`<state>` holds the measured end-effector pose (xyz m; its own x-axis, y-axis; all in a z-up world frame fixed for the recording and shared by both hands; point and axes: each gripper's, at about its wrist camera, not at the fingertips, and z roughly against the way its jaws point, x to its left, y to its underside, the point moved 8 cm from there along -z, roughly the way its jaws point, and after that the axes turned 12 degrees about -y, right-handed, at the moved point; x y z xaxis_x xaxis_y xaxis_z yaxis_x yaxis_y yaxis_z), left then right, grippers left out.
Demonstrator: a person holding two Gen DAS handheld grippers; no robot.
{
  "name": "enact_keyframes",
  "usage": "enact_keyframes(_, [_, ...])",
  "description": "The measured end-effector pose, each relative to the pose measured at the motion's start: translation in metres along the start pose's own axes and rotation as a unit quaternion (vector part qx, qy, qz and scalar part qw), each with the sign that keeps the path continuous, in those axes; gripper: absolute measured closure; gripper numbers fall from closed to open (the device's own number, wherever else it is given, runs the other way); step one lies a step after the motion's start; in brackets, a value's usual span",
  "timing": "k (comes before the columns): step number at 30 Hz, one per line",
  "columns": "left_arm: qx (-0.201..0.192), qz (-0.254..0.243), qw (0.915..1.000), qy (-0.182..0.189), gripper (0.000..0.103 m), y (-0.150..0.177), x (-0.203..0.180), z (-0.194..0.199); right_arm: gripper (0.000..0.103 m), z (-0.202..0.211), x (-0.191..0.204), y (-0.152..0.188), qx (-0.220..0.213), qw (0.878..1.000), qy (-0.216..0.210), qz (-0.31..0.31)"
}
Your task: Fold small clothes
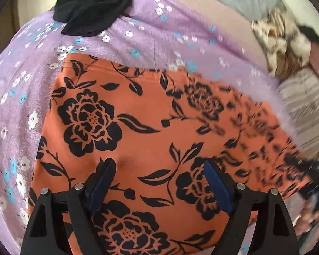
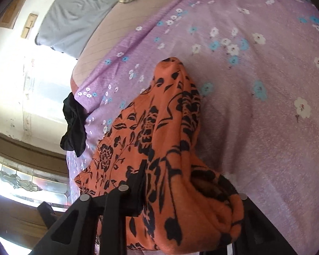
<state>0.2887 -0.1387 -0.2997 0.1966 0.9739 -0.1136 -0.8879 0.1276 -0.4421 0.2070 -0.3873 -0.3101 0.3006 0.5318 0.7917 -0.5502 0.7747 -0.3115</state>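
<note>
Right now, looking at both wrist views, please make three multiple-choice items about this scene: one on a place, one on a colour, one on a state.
1. Where does the crumpled black garment lie?
A. at the far edge of the purple flowered blanket
B. on top of the orange cloth
C. between the left fingers

2. What colour is the flower print on the orange fabric garment?
A. white
B. black
C. blue

3. How are the two grippers?
A. both open and empty
B. left closed on cloth, right open
C. left open above the cloth, right closed on bunched cloth

Key: 1 A, it sits apart from the orange garment, at the blanket's edge. 2 B, black roses and leaves cover it. 3 C, the left gripper has its fingers spread with nothing between them, while orange cloth is bunched in the right gripper.
</note>
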Motion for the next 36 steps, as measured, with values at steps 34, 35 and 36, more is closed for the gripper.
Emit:
enact_keyframes(34, [0.028,0.108,0.9852,0.131,0.017,-0.004,0.077,0.027,0.075,-0.083,0.145,0.121,0.057,0.973,-0.065,0.213])
enact_keyframes(35, [0.043,0.105,0.9836,0.14,0.017,-0.003,0.072,0.02,0.075,-0.088,0.143,0.129,0.069,0.971,-0.059,0.22])
enact_keyframes(36, [0.067,0.106,0.9804,0.152,0.017,0.0,0.066,0.011,0.075,-0.096,0.14,0.139,0.083,0.968,-0.047,0.233])
